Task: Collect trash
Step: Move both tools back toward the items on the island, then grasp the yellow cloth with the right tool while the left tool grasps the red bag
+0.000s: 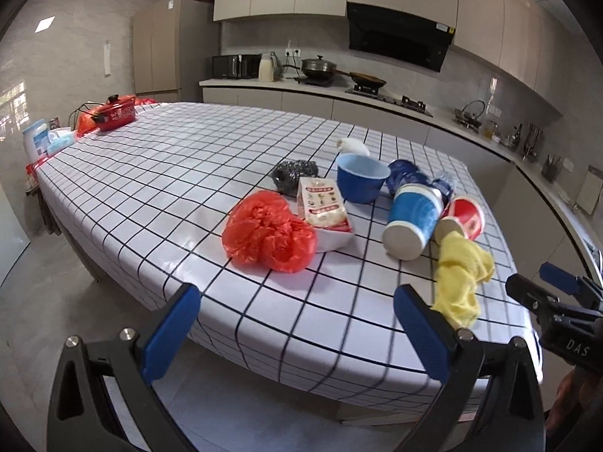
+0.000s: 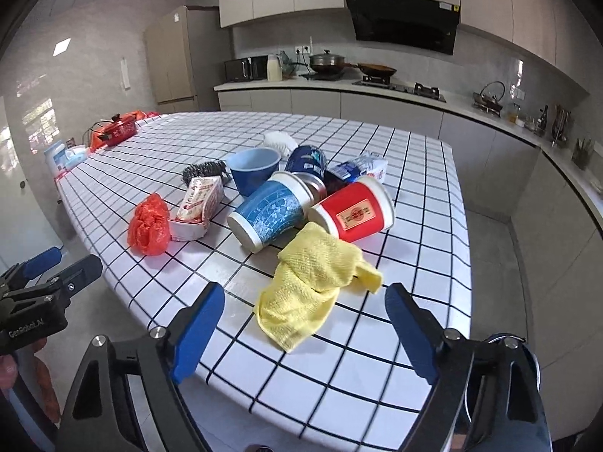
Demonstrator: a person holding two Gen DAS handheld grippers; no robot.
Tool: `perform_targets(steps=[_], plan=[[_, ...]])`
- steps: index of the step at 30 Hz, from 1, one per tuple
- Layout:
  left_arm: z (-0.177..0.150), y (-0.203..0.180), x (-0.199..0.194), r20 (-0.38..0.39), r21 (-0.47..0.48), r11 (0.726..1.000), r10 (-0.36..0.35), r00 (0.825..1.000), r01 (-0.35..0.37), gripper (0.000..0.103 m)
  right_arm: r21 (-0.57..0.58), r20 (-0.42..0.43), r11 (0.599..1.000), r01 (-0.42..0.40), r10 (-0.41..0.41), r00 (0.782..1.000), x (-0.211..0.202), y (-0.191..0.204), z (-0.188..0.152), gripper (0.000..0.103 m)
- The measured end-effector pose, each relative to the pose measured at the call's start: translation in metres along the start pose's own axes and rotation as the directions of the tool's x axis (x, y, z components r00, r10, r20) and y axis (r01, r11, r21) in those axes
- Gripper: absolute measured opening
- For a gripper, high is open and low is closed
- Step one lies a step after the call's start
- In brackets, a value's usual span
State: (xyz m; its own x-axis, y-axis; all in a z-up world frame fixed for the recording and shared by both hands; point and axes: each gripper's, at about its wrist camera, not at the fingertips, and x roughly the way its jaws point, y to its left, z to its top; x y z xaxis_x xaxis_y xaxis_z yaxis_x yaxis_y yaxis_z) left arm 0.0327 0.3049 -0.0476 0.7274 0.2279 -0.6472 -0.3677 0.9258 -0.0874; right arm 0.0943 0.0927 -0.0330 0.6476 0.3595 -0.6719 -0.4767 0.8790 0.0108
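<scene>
As trash crowds the checked-cloth table's [image 2: 414, 263] near edge, I hold both grippers' [image 1: 297, 324] [image 2: 305, 324] blue fingers apart and empty, ready above the crumpled yellow cloth [image 2: 312, 282]

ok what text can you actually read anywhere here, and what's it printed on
"DAS": on the right gripper body, seen from the left wrist.
"GenRobot.AI": on the left gripper body, seen from the right wrist.
Too small or blurred: print on the snack box, red cup, blue cup, red pot.

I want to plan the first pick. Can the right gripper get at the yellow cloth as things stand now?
Probably yes. The yellow cloth lies at the near edge of the table, right ahead of the open right gripper, with nothing between them. Its far end touches the red cup.
</scene>
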Motion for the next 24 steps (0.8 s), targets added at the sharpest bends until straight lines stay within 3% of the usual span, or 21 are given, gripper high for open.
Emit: perform_targets(steps=[4, 10, 24], plan=[[0.003, 0.007, 0.021, -0.021, 0.023, 1.000, -0.009, 1.000, 0.010, 0.102, 0.014, -0.037, 1.000, 0.028, -0.027, 0.999, 0.023, 0.005, 0.001, 0.081], [0.008, 0.016, 0.052, -0.066, 0.016, 0.999, -0.045, 0.997, 0.046, 0.093, 0.040, -0.106, 0.997, 0.065, -0.060, 0.992, 0.060, 0.004, 0.001, 0.070], [0.026, 0.028, 0.110, -0.108, 0.018, 0.998, -0.051, 0.993, 0.053, 0.093, 0.056, -0.159, 0.993, 0.107, -0.097, 0.983, 0.113, -0.001, 0.018, 0.063]])
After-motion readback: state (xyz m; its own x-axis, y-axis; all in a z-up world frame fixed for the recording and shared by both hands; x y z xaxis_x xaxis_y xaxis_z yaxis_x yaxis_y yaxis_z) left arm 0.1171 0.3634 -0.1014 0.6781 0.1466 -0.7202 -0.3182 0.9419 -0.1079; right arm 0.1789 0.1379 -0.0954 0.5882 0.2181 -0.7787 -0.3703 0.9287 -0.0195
